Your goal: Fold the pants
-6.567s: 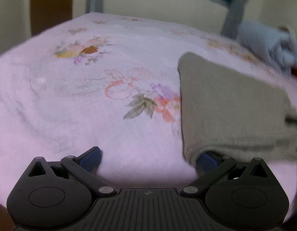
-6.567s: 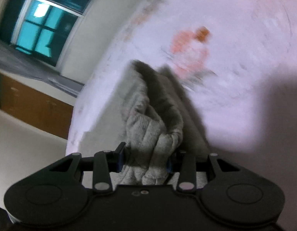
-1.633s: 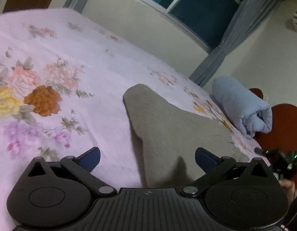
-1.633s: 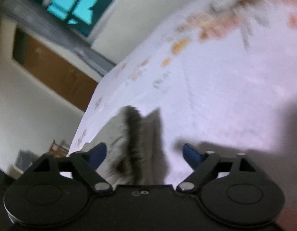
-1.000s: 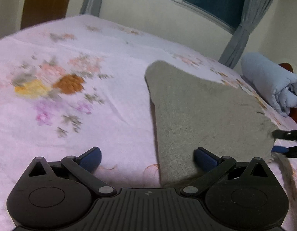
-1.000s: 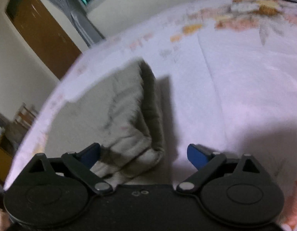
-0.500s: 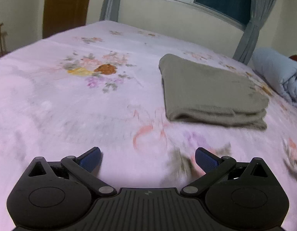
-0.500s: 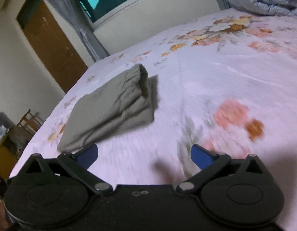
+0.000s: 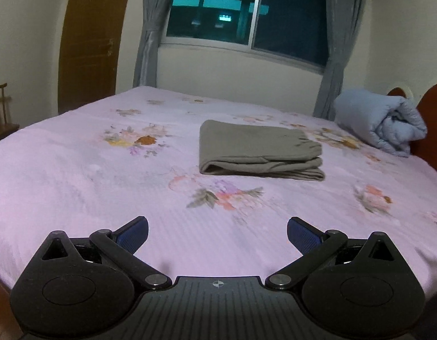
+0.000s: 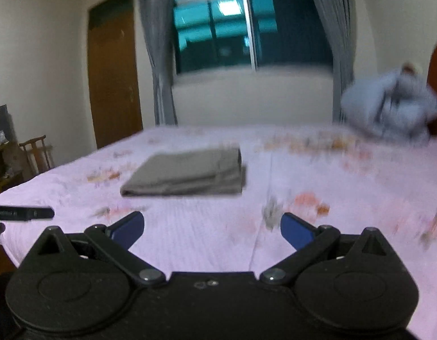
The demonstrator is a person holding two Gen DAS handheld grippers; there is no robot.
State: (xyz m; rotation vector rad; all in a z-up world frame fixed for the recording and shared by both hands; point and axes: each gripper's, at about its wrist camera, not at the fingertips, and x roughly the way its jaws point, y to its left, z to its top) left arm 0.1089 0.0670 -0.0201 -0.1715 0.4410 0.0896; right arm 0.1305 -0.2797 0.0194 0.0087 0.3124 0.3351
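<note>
Wide bed under a pale lilac cotton sheet printed with flower sprays, stretching ahead of and beneath both tongs, bare apart from two things. Far off to the right of the tongs, against a dark red-brown headboard, a rolled pale blue quilt. Ahead of the left tongs, slightly right of their centre line and well clear of the tips, the grey-green soft fabric pants: a flat rectangular stack of several layers, rounded fold edge facing the tongs, gathered waistband end to the right. Same stack in the blurred right wrist view, ahead and a little left of the right tongs, again well apart. Left tongs spread wide, blue pads apart with only sheet between them, nothing held. Right tongs likewise at full spread, having just finished opening, nothing between the pads but sheet. At the left edge of the right view, a black bar that looks like part of the left tongs, hard to tell in the blur. Step in hand, by the look of it: release and retreat after the last fold, with the folding itself seemingly complete, since the layers sit square and neither pair touches the cloth. Next move probably calls for little: at most a light return to press down the puffed right-hand end or square a stray corner, approaching low and gently so as not to drag the stack across the sheet.
</note>
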